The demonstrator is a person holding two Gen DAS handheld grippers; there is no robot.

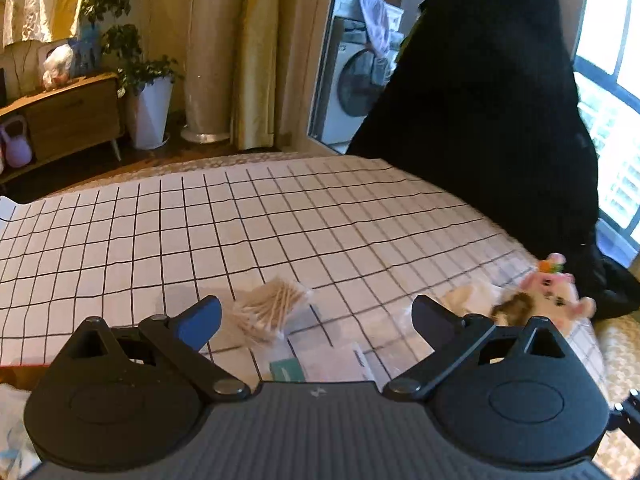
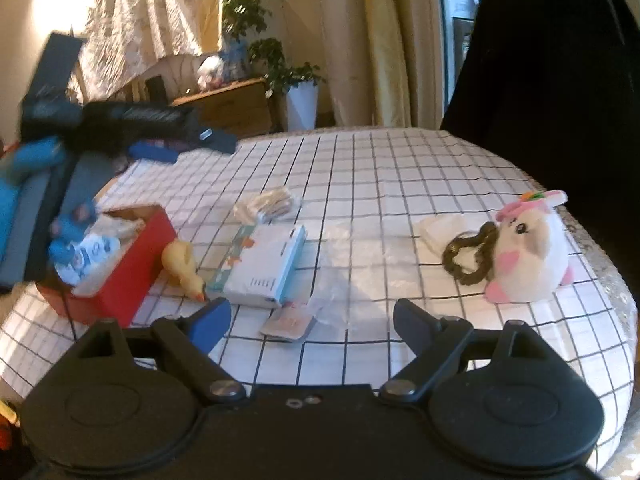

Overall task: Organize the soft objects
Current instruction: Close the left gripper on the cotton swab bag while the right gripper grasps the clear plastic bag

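Note:
A white and pink plush toy [image 2: 530, 248] lies at the table's right edge, with a dark scrunchie [image 2: 470, 254] against it and a white cloth [image 2: 440, 226] behind. The plush also shows in the left wrist view [image 1: 548, 294]. A red box [image 2: 116, 264] at the left holds soft items. A yellow rubber duck [image 2: 184, 266] lies beside it. My right gripper [image 2: 312, 318] is open and empty above the table's near edge. My left gripper [image 1: 316, 316] is open and empty, hovering over a bag of cotton swabs [image 1: 272, 306]; in the right wrist view it appears above the red box [image 2: 188, 140].
A tissue pack [image 2: 264, 270], a small card packet [image 2: 286, 322], clear plastic wrap [image 2: 356, 268] and the swab bag [image 2: 268, 202] lie mid-table on the checked cloth [image 2: 400, 168]. A person in black [image 1: 492, 100] stands at the far right. A cabinet and potted plant stand behind.

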